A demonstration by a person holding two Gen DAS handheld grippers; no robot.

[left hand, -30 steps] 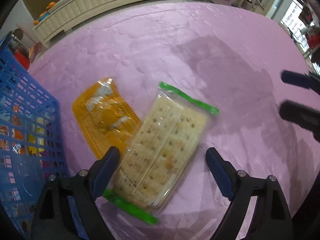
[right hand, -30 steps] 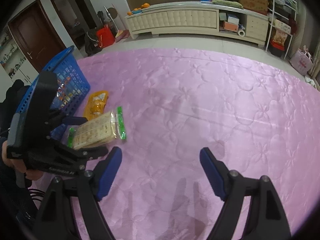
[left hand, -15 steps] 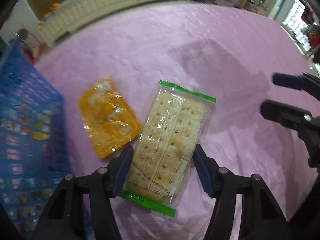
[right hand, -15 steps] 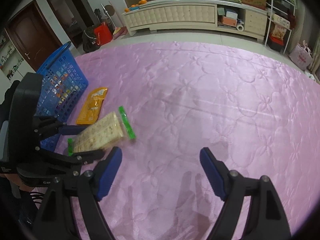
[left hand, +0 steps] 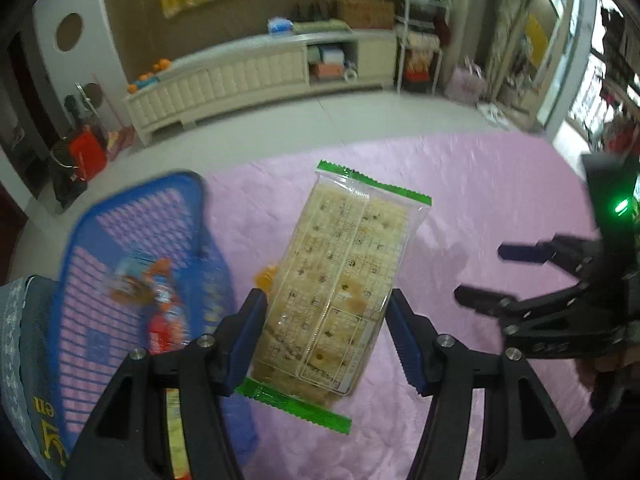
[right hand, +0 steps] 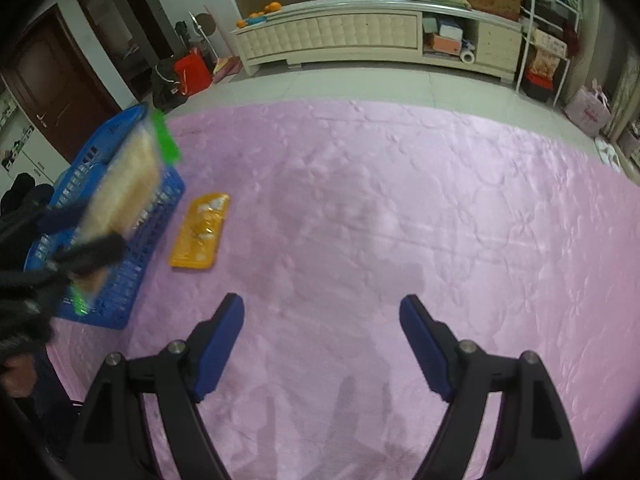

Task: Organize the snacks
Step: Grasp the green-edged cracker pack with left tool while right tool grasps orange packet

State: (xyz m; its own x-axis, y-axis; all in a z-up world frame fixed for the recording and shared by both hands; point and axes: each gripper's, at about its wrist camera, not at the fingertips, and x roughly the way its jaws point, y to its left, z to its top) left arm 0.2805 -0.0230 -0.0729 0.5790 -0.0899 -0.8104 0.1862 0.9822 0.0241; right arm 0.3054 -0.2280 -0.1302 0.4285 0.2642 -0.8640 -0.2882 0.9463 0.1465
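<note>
One cracker pack [left hand: 336, 280] in left gripper [left hand: 324, 320], beside blue basket [left hand: 132, 256].

orange packet [left hand: 267, 273] mostly hidden behind cracker pack [left hand: 336, 276], basket [left hand: 132, 240] contents blurred

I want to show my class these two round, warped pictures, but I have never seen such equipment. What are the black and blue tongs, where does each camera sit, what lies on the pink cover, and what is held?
A person holds a two-finger gripper in each hand; a fisheye camera on each looks forward along its fingers. In the left view, the left gripper is clamped on a clear cracker packet with green ends, lifted off the pink cover. In the right view, the right gripper is open and holds nothing. An orange snack packet lies on the cover beside a blue basket that holds other snacks.
</note>
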